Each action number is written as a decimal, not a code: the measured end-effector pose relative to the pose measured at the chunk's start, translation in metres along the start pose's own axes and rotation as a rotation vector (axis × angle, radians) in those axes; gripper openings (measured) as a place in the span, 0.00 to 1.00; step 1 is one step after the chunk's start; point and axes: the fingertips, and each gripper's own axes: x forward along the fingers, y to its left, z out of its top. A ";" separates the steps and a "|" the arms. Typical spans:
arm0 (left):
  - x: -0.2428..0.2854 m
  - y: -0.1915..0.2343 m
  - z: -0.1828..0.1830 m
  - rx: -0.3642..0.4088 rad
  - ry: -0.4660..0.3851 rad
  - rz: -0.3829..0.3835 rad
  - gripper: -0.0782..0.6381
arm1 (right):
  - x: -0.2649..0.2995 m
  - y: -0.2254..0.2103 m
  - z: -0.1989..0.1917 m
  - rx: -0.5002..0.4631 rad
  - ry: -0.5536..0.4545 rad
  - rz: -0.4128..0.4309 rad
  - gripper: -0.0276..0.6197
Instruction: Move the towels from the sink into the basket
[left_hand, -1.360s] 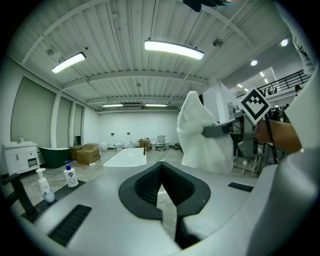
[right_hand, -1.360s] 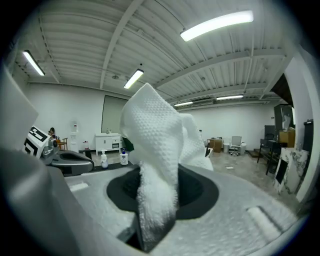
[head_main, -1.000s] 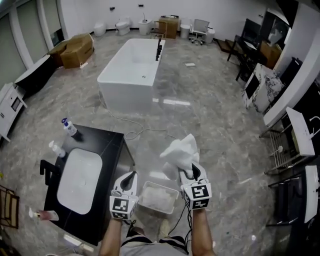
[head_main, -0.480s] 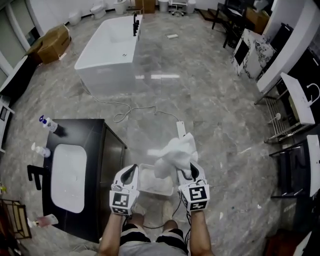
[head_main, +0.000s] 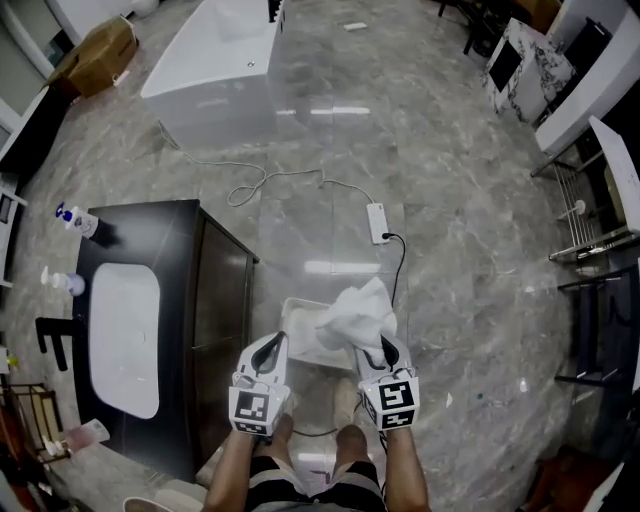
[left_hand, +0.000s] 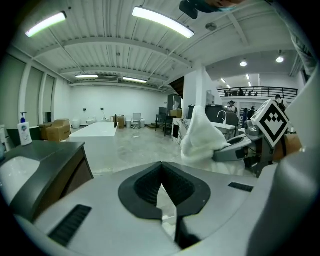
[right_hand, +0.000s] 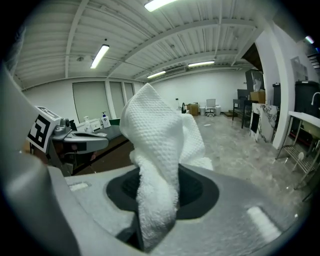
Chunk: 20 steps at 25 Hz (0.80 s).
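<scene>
**Towel (head_main: 358, 315) lowered over the basket (head_main: 292, 306).**
Both grippers sit lower than a second ago. The right gripper (head_main: 384, 352) jaws clamp the towel; the left gripper (head_main: 268, 348) jaws are closed and empty. Only the right gripper view shows the towel's waffle weave.

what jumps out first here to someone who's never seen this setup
The white towel bunched up in the right gripper, held over the edge of the pale basket on the marble floor. Next, the black vanity with its white sink at left, and the white bathtub at the top.
</scene>
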 end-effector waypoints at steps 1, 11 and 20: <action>0.004 0.001 -0.013 -0.002 0.011 -0.001 0.13 | 0.007 0.000 -0.013 0.003 0.014 0.004 0.26; 0.040 0.021 -0.135 -0.038 0.071 0.015 0.13 | 0.087 0.010 -0.132 0.038 0.097 0.055 0.26; 0.072 0.040 -0.241 -0.079 0.101 0.033 0.13 | 0.162 0.016 -0.238 0.053 0.151 0.084 0.26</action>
